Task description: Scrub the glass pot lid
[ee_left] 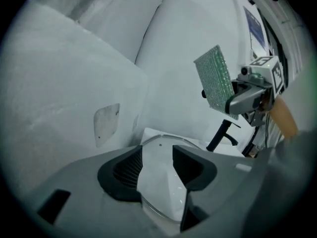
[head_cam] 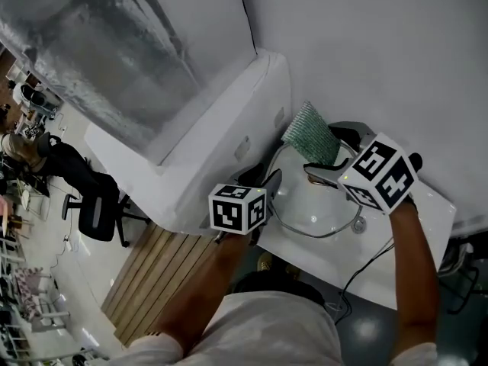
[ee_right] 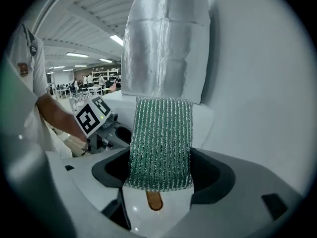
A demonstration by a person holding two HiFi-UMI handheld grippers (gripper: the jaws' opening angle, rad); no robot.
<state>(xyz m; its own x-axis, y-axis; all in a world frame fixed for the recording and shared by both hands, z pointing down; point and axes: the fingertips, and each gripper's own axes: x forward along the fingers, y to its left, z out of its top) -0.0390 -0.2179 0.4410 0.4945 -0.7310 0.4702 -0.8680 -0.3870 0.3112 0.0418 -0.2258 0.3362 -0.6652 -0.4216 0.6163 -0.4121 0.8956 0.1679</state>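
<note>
No legible word, brand or number in any view. Square markers on cube [head_cam: 238, 208] of left gripper [ee_left: 157, 168] and cube [head_cam: 379, 174] of right gripper [ee_right: 159, 175]: black-and-white patterns only — no letters, no digits. Upper right of left gripper view: bluish printed sheet [ee_left: 255, 26] on white surface [ee_left: 237, 14] — too blurred to read.

Glass pot lid [head_cam: 313, 204] (clear, metal-rimmed) lies flat; green scrub pad [head_cam: 311, 133] stands upright above it.
</note>
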